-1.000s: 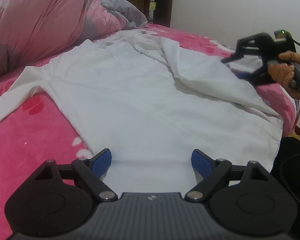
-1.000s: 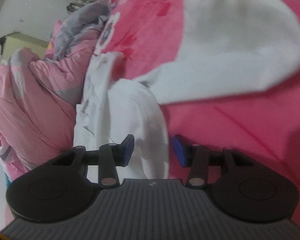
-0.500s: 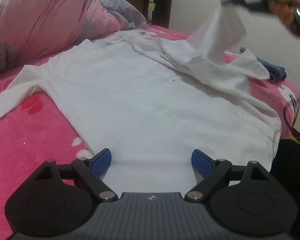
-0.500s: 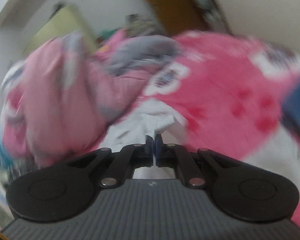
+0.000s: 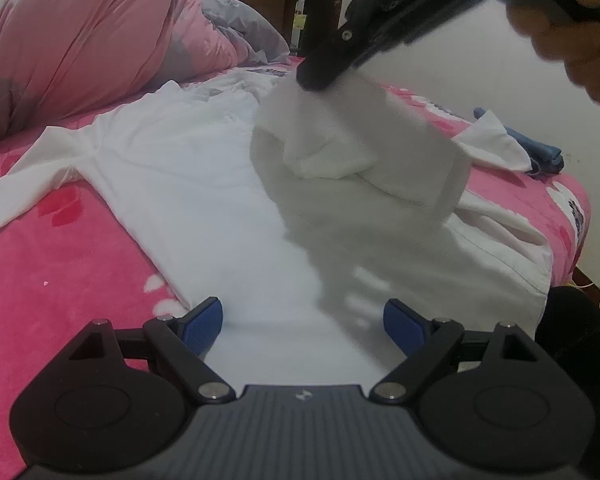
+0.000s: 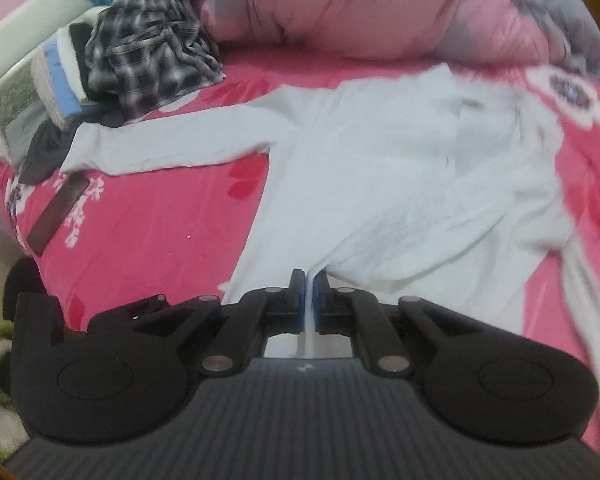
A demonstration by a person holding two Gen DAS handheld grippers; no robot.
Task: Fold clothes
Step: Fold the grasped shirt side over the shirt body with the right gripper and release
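White shirt (image 5: 204, 184) lies flat on the pink bedspread (image 5: 60, 264), filling the centre of the left wrist view; its long axis runs from the lower centre of the frame up toward the upper centre. One sleeve (image 5: 360, 140) hangs lifted in the upper centre-right, above the shirt body. Right gripper (image 5: 316, 80) is clamped on that sleeve's end and is the nearer tool to it; fabric shows pinched between its pads (image 6: 298, 300). Left gripper (image 5: 302, 324) stands wide apart at the lower edge, over the hem, gripping nothing.
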